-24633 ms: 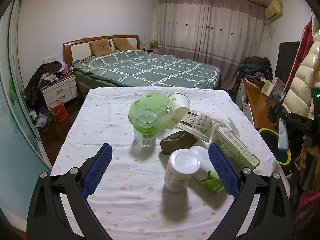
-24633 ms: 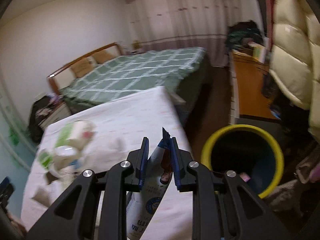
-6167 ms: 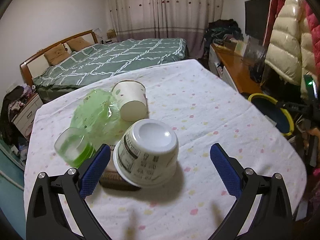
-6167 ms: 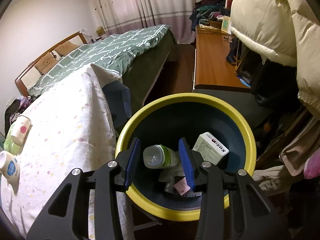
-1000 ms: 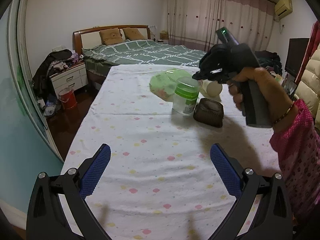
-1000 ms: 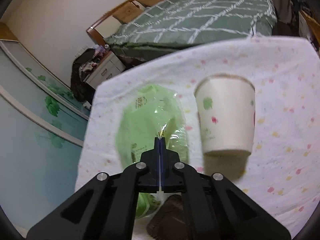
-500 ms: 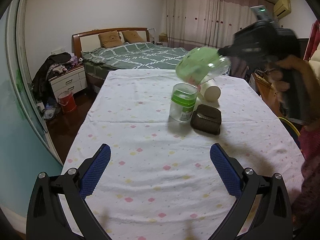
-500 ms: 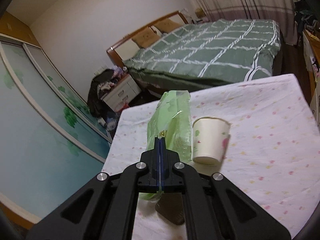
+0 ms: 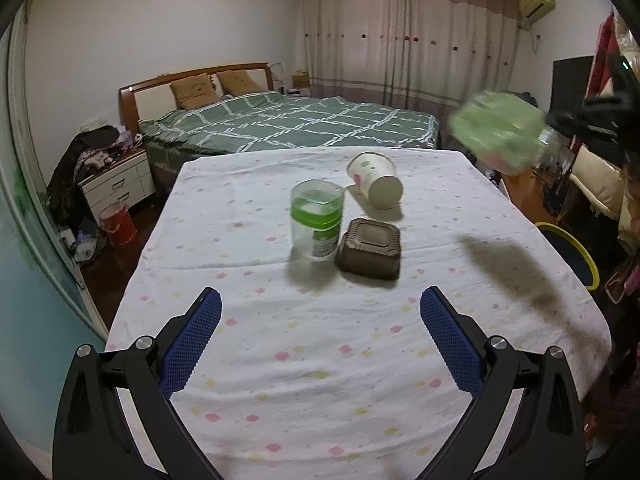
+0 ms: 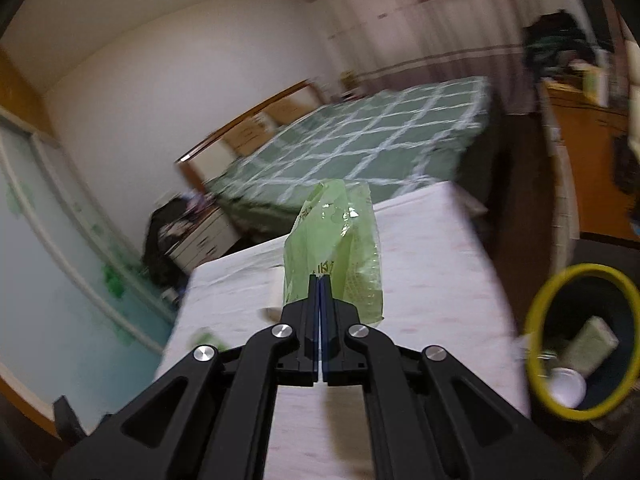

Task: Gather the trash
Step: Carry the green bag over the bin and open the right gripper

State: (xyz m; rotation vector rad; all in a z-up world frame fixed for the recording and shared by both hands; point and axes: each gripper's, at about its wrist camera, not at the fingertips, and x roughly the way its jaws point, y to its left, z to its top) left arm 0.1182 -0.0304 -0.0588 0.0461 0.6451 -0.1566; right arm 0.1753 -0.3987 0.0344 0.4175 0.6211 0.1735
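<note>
My right gripper [image 10: 321,280] is shut on a crumpled green plastic bag [image 10: 334,252], held in the air above the table's right side; in the left wrist view the same green bag [image 9: 500,136] hangs blurred at the upper right. The yellow-rimmed bin [image 10: 582,340], holding trash, stands on the floor to the right. My left gripper [image 9: 320,336] is open over the near part of the table [image 9: 320,360] with nothing between its fingers. On the table stand a clear cup with a green band [image 9: 317,220], a brown lidded box [image 9: 370,248] and a paper cup on its side [image 9: 376,186].
A bed with a green checked cover [image 9: 288,124] lies beyond the table. A nightstand [image 9: 116,184] and a red bucket [image 9: 118,224] are at the left. The yellow rim of the bin [image 9: 568,252] shows past the table's right edge, next to a wooden desk [image 10: 588,152].
The right gripper has lifted the green bag off the table and carried it to the right toward the bin. The left gripper has shifted slightly; the cups and box stay put.
</note>
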